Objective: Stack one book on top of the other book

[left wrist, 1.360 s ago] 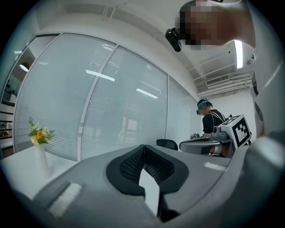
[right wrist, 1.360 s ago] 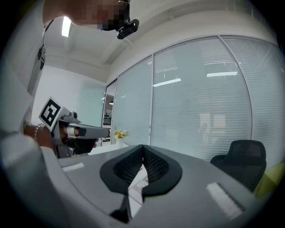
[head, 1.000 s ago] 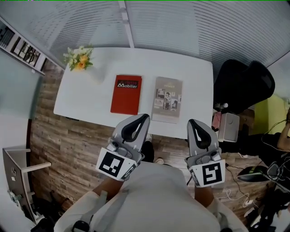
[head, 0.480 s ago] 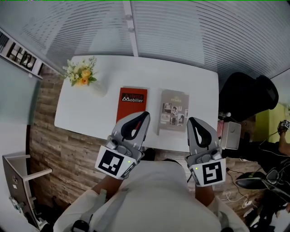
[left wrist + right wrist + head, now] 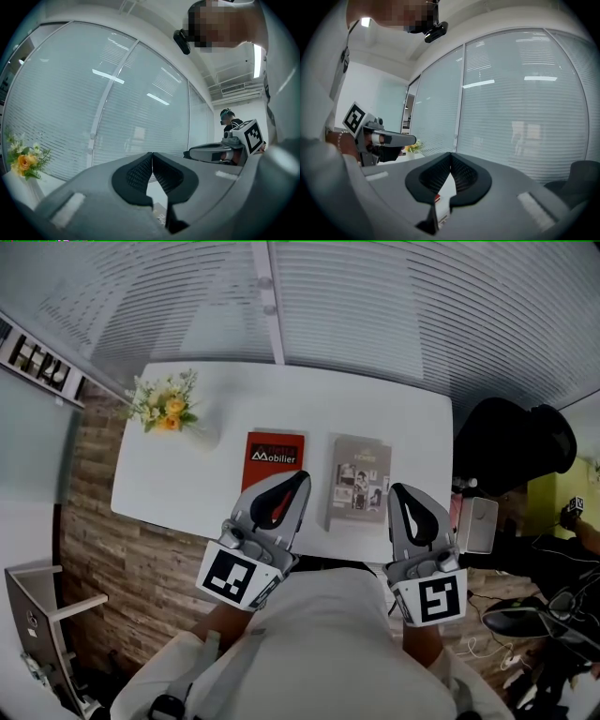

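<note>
Two closed books, flat and side by side, not stacked.
The red book, with white lettering on a dark band across its cover, lies face up on the white tabletop. Just to its right, the grey book shows small photographs on its cover. A narrow strip of tabletop separates them, long edges roughly parallel.

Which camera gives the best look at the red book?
The head view: the red book lies flat on the white table, cover up. The right gripper view catches only a red sliver; the left gripper view shows none.
</note>
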Available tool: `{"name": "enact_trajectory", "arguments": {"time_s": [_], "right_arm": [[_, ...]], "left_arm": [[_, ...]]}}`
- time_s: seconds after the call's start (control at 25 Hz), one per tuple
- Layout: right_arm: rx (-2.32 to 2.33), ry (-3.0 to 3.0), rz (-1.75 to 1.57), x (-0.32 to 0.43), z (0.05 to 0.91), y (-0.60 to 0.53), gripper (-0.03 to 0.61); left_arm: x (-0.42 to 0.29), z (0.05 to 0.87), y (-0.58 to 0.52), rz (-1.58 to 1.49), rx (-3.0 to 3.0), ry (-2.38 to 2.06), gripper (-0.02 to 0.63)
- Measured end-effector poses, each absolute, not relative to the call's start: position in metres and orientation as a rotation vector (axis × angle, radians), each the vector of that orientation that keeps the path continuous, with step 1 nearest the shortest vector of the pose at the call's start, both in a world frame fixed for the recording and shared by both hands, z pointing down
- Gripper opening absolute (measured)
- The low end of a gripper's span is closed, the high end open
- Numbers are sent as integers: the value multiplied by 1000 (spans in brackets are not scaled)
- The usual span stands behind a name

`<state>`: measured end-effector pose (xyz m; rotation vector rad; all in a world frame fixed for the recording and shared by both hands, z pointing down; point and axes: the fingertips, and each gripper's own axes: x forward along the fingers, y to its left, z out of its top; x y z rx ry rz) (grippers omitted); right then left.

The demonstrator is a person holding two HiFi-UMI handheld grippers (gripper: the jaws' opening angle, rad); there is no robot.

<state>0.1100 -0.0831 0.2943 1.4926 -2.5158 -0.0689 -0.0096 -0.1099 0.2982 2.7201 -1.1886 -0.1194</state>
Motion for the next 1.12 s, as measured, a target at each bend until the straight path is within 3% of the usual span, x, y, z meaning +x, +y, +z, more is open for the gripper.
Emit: {"name": "enact_trajectory", "arguments": {"time_s": [1.12], "right_arm": [[1481, -2492, 1, 173, 317, -88, 6]], "left_arm": [[44, 315, -113, -55, 2661, -1211, 3]]}}
